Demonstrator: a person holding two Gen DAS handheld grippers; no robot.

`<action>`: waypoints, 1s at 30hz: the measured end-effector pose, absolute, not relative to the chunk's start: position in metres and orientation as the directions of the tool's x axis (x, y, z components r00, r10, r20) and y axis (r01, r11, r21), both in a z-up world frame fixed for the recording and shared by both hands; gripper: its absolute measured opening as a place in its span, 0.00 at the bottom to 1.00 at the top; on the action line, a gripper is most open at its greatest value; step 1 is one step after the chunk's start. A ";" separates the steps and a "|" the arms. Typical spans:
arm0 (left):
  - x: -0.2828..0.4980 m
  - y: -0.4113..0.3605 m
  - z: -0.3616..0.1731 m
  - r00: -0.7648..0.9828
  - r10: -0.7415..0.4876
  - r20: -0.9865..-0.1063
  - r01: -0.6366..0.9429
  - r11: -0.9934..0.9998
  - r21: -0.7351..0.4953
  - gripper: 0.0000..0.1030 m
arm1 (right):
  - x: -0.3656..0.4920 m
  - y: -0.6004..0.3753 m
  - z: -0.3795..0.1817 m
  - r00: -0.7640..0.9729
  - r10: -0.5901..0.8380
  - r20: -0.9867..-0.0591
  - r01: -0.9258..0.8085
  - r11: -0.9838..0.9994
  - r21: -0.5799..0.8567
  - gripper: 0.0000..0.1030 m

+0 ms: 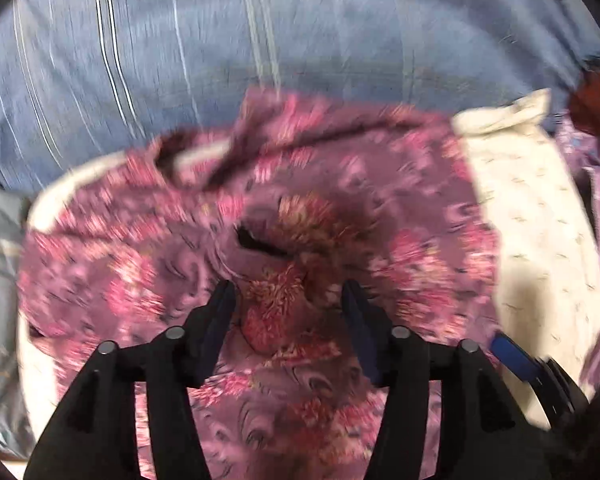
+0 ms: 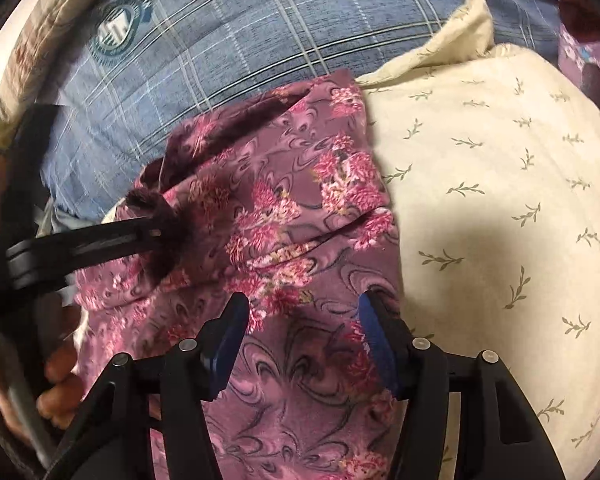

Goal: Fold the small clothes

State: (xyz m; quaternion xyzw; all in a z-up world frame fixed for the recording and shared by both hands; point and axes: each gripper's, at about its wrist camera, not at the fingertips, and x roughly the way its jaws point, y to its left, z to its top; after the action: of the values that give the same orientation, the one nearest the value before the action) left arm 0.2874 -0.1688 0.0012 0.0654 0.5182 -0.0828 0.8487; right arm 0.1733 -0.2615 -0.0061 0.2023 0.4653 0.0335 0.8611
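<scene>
Left wrist view's floral garment (image 1: 284,216) is motion-blurred.

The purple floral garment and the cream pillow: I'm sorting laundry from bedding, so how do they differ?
The purple floral garment is crumpled with dense pink blossoms; the cream pillow is smooth, plump, with sparse green sprigs. The garment lies partly over the pillow. Both rest on the blue plaid bedsheet.

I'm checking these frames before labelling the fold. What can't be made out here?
- Left wrist view: motion blur smears the floral garment; fold lines and edges unreadable.
- Right wrist view: the left gripper is seen side-on, tips buried in fabric; jaws' grip unclear.
- Right wrist view: the right gripper covers the garment's near edge.
- Right wrist view: the frame edge cuts off the cream pillow.
</scene>
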 end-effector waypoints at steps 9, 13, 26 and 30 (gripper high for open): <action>0.254 0.004 0.067 0.531 -0.241 -0.812 0.016 0.961 -0.275 0.84 | 0.203 -0.222 0.018 0.569 0.402 -0.717 0.028 0.862 0.506 0.76; 0.243 0.080 0.029 0.484 -0.270 -0.832 -0.159 0.908 -0.387 0.84 | 0.239 -0.181 0.016 0.528 0.440 -0.726 -0.039 0.867 0.497 0.74; 0.246 0.082 -0.072 0.443 -0.541 -0.715 -0.345 0.633 -0.693 0.84 | 0.291 -0.144 -0.017 0.466 0.362 -0.807 0.004 0.912 0.411 0.30; 0.258 0.072 -0.087 0.444 -0.544 -0.712 -0.378 0.606 -0.700 0.84 | 0.290 -0.158 -0.021 0.453 0.409 -0.792 0.020 0.884 0.468 0.30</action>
State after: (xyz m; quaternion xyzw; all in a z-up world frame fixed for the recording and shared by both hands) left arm 0.2582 0.0721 -0.0867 -0.4399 0.5240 -0.0571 0.7271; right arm 0.2895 -0.1578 -0.0213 0.2105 0.5094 0.1176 0.8260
